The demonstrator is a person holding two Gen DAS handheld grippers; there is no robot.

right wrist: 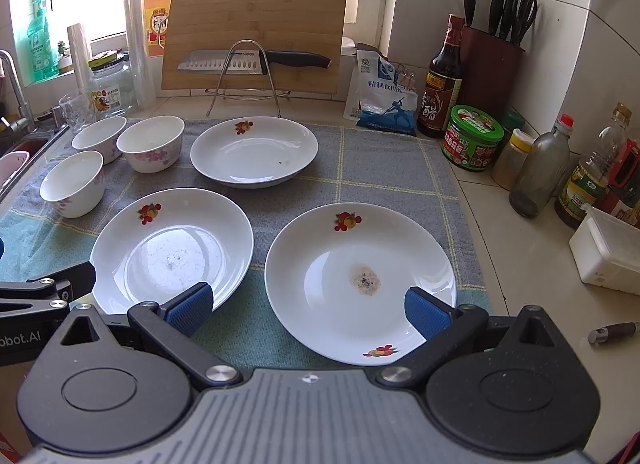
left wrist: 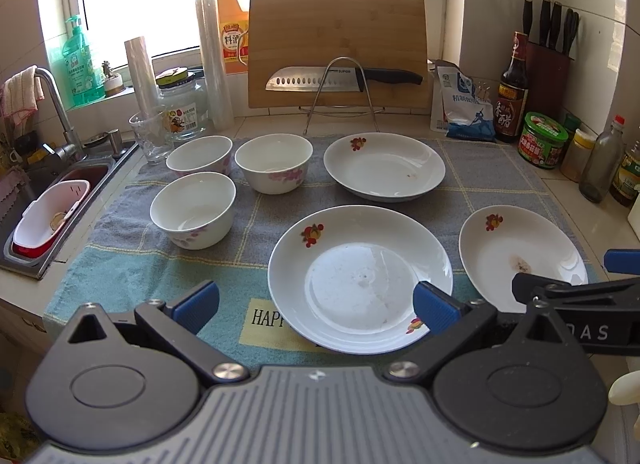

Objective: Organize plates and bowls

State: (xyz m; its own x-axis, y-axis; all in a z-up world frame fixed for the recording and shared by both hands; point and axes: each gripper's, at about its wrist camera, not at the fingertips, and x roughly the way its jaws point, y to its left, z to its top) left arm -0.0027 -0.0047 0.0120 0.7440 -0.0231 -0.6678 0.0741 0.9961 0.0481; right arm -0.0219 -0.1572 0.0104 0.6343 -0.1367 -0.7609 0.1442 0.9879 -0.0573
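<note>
White bowls (left wrist: pixel 193 207) sit empty; right plate (right wrist: pixel 360 282) holds brown residue.

We hold the left gripper (left wrist: pixel 316 308) with jaws spread wide, nothing between them, above the near edge of the towel (left wrist: pixel 120 264). The near plate (left wrist: pixel 360 276) lies at 12 o'clock from the gripper. A stained plate (left wrist: pixel 520 256) lies at 2 o'clock, with the right gripper (left wrist: pixel 580 284) over its near rim. A third plate (left wrist: pixel 384 165) lies beyond. Three bowls (left wrist: pixel 194 209) cluster at 10 o'clock.
</note>
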